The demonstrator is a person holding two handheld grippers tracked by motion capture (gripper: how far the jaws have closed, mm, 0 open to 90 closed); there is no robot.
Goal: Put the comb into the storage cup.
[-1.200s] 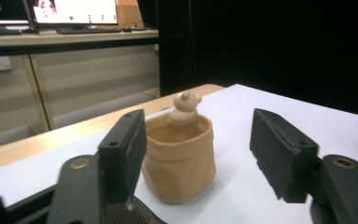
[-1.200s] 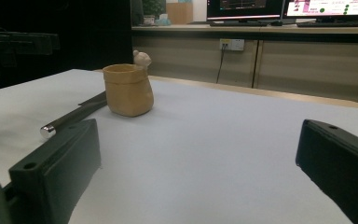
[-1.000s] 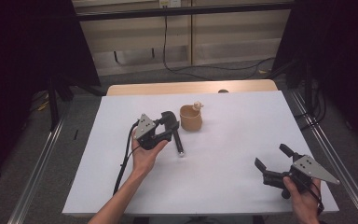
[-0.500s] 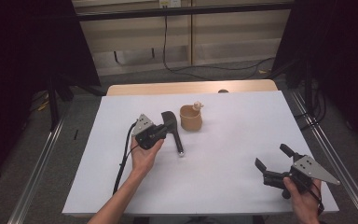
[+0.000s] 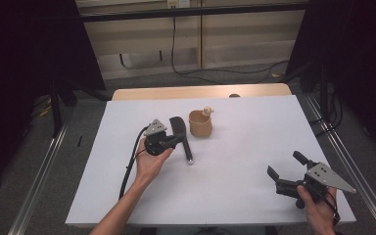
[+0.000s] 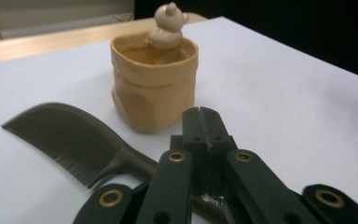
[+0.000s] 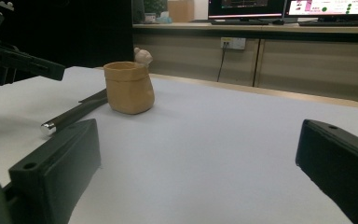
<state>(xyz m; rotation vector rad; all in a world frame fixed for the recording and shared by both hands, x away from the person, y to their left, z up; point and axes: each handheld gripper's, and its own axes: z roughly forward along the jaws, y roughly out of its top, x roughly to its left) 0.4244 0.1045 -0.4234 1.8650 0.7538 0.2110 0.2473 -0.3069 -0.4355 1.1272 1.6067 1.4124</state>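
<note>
Looking down from the high view, we see our left gripper [image 5: 176, 141] near the middle of the white table [image 5: 235, 205], its jaws pressed together over the handle of a dark comb [image 5: 180, 133]; whether they pinch it we cannot tell. A tan cup [image 5: 200, 123] stands just beside the comb, toward the far edge. Our right gripper [image 5: 288, 170] sits spread near the front right corner.

From the left gripper view, the jaws meet above the comb's handle [image 6: 135, 161].

From the right gripper view, both jaws stand wide apart, nothing between them.
</note>
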